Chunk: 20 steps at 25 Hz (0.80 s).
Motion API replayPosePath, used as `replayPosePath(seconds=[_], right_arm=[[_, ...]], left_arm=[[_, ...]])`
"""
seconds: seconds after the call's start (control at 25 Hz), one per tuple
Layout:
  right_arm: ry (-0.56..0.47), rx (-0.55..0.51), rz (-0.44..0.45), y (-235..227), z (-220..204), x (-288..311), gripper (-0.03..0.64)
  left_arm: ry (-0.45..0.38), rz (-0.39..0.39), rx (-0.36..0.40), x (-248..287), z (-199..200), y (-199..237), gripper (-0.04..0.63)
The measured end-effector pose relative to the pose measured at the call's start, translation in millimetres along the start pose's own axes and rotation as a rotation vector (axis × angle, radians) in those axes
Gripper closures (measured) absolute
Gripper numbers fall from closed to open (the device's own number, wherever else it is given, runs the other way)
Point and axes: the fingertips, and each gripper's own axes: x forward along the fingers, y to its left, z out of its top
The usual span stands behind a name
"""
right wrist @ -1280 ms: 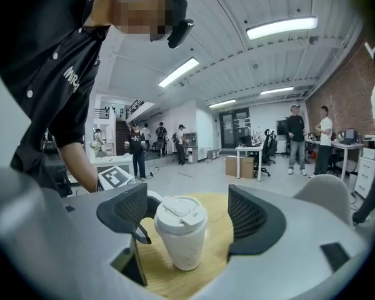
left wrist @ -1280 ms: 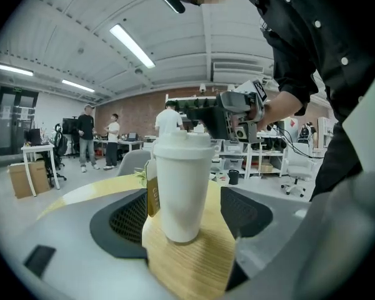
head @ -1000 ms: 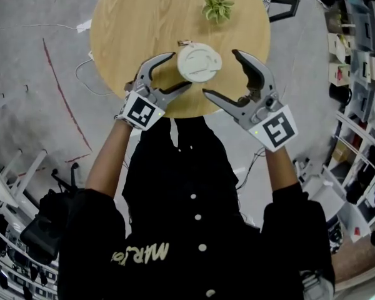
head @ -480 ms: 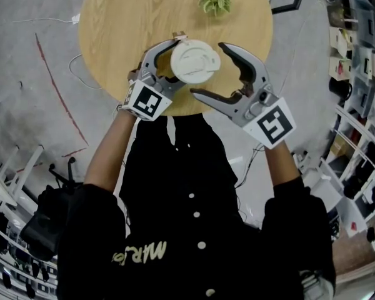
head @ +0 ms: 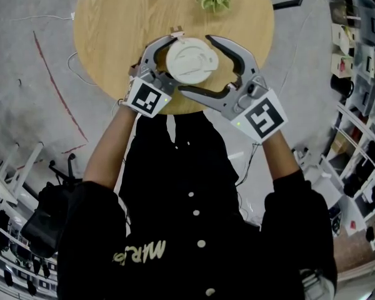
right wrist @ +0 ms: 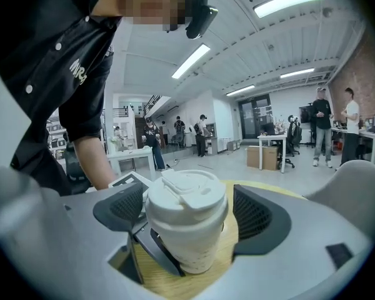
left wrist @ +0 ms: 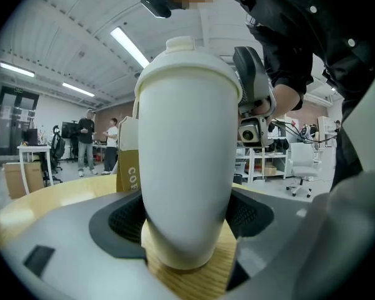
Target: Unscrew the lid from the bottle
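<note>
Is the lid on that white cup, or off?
On. The lid sits flush over the rim of the upright cup. Both gripper views and the head view show it in place.

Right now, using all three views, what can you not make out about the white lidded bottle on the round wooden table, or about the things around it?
- Head view: the side wall of the white plastic bottle is hidden beneath its own white lid.
- Left gripper view: the bottle covers most of the print on the brown carton.
- Every view: the bottle's contents are hidden by the opaque wall and lid.
- Gripper views: the background people are too small for detail.
</note>
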Motion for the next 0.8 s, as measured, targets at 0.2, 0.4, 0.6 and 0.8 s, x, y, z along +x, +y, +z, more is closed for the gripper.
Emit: replayPosePath(seconds=[0.2,0.4,0.6,0.8], right_arm=[[-0.01,-0.042,0.011,1,2,15,0.179],[-0.009,-0.04,0.037,1,-2,13,0.172],[-0.003,-0.105,0.207,7,-2,14,0.172],[0.012,-0.142,0.43,12,-5,11,0.17]], left_arm=[[0.0,0.003,0.009,0,1,1,0.233],[-0.006,-0.026,0.019,0,2,0,0.233],[0.045,-0.135,0.037,-2,-5,-5,0.233],[0.101,-0.313,0.073,-4,-10,-10,0.232]])
